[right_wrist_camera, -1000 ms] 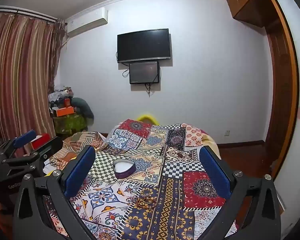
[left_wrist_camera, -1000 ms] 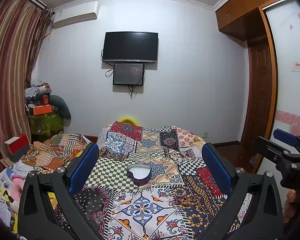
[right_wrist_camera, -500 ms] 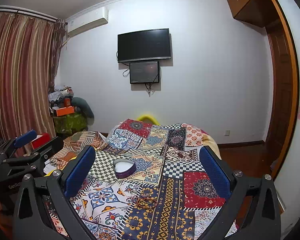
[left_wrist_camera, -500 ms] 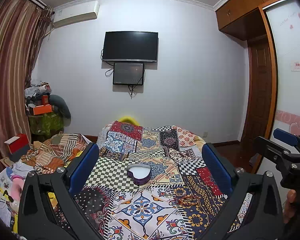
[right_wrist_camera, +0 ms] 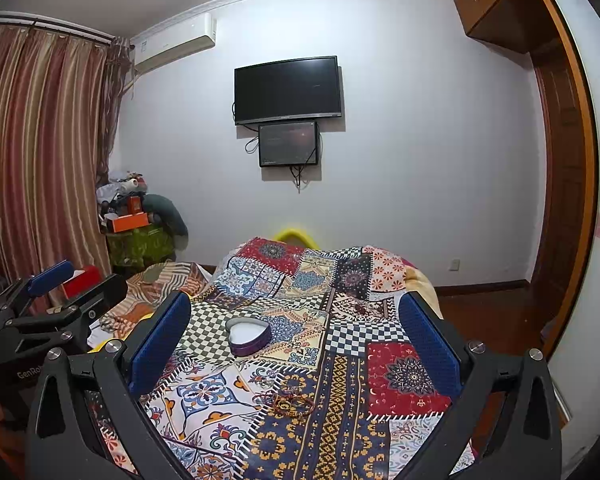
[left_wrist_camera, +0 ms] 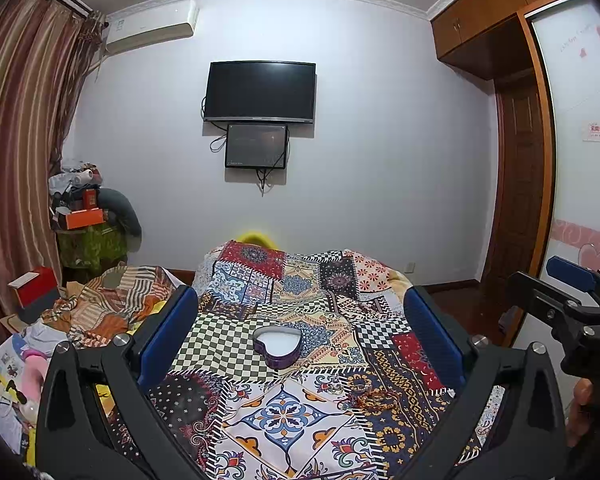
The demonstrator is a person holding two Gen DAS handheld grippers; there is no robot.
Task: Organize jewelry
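the left gripper (left_wrist_camera: 300,334) gapes wide and empty, "genrob" partly readable on its body. a heart-shaped purple tin (left_wrist_camera: 277,345) sits open mid-bedspread (left_wrist_camera: 228,352); the tangled bracelets (right_wrist_camera: 288,400) lie nearer the front edge. the right gripper (right_wrist_camera: 294,340) is equally spread, holding nothing.

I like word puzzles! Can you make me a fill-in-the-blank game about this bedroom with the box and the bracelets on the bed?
1. The purple box on the patchwork bedspread is shaped like a ____.
2. The lining inside the box is ____ in colour.
3. The bracelets lie on the bedspread, ____ to the cameras than the box.
4. The left gripper and right gripper both have their jaws wide ____, holding nothing.

Missing words: heart; white; nearer; open
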